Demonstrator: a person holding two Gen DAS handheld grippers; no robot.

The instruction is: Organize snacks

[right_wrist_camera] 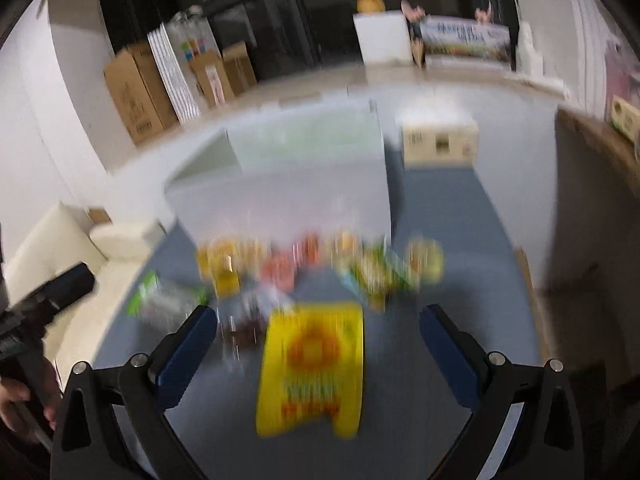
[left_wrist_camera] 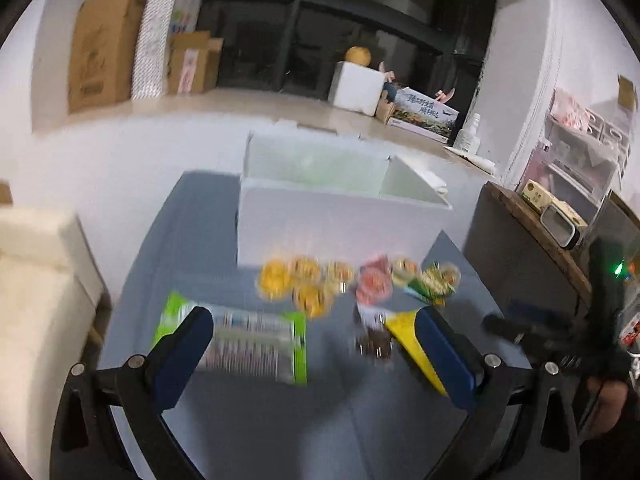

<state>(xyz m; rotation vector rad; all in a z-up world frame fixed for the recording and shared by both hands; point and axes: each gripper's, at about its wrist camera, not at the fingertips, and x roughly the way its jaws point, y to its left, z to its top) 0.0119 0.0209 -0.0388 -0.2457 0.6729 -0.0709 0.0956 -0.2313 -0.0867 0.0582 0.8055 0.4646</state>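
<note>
Snacks before us on the blue table (left_wrist_camera: 248,420)

Our left gripper (left_wrist_camera: 316,332) gapes empty; green packet (left_wrist_camera: 256,344) at seven o'clock, yellow bag (left_wrist_camera: 416,344) at four, blurred, perhaps jelly cups (left_wrist_camera: 300,284) below the white box (left_wrist_camera: 332,228) at twelve.

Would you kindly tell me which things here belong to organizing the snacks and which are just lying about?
Job:
yellow snack bag
green-edged packet
fruit cups
white box

Lying about:
cardboard boxes
tissue box
cream sofa

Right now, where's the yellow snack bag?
The yellow snack bag lies on the blue table, centred in the right wrist view, just in front of the small snack cups.
</note>
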